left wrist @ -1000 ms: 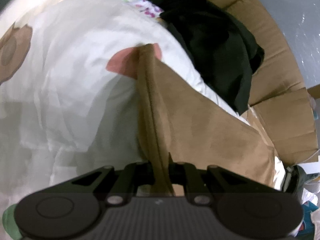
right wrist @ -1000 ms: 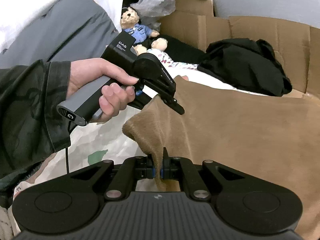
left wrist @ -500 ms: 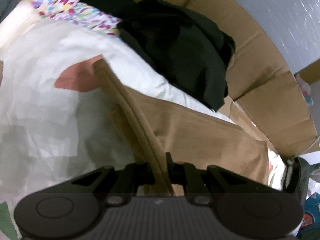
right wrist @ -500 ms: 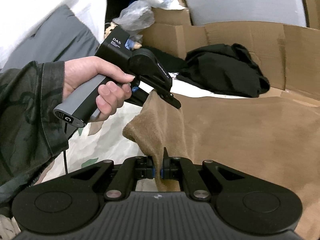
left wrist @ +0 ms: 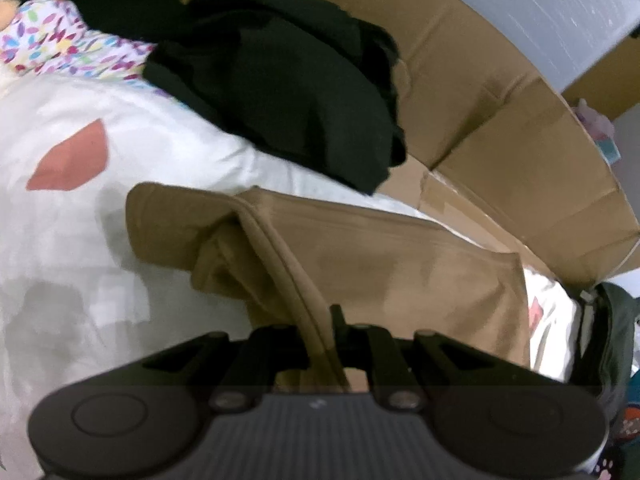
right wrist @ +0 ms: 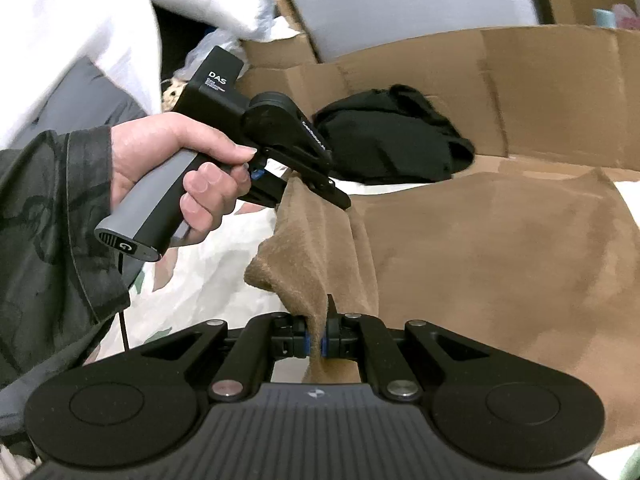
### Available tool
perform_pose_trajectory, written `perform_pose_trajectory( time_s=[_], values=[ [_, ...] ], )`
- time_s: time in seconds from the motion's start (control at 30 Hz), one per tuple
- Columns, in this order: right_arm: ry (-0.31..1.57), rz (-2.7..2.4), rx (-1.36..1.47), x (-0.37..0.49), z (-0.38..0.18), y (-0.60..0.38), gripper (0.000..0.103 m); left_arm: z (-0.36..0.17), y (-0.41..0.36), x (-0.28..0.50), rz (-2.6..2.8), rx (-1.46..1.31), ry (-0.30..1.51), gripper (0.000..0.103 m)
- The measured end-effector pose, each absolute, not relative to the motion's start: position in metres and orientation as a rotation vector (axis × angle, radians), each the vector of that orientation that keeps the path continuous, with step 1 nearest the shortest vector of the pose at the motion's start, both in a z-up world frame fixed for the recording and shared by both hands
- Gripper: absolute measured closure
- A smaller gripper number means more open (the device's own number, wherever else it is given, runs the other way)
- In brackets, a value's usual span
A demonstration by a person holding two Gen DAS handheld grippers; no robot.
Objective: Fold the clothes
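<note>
The left tool (left wrist: pixel 326 332) is pressed together on the hemmed edge of the tan garment (left wrist: pixel 400 264), the cloth running up between its two fingers. In the right wrist view the same left tool (right wrist: pixel 316 188) shows from the side, held by the person's left hand (right wrist: pixel 180 168) in a dark patterned sleeve (right wrist: pixel 48 216), its tips pinching a raised fold of the tan garment (right wrist: pixel 500 264). The right tool (right wrist: pixel 318 340) is likewise pressed together, pinching a bunched corner of that garment just below the left tool's hold, so both grips sit close together on the same lifted edge.

The rest of the tan garment lies spread on a bed covered by a white sheet (left wrist: pixel 120 184) printed with pink leaf shapes; part of it is doubled over on itself near the left tool.

Flattened cardboard (right wrist: pixel 540 92) stands like a low wall along the far edge of the bed. It is opened out, not a closed box, and nothing can be seen inside it. A crumpled black garment (right wrist: pixel 392 140) lies in a heap against the foot of this cardboard, resting partly on the sheet beyond the tan garment. A cloth with a coloured speckled print (left wrist: pixel 68 44) lies at the far left corner of the bed, beside the black garment.
</note>
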State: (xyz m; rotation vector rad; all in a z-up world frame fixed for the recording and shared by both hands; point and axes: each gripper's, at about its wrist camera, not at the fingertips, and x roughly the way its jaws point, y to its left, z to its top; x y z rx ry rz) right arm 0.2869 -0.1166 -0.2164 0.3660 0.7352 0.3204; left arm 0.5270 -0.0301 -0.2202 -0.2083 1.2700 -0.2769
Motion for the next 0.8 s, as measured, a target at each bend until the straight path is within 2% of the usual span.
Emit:
perform_pose_trajectory(
  time_s=[0.8],
  values=[
    [0.759,0.176,0.509,0.259,-0.249,-0.238,0.098,-0.256,-0.213,0.510,-0.388,0.083,1.308,0.094]
  ],
)
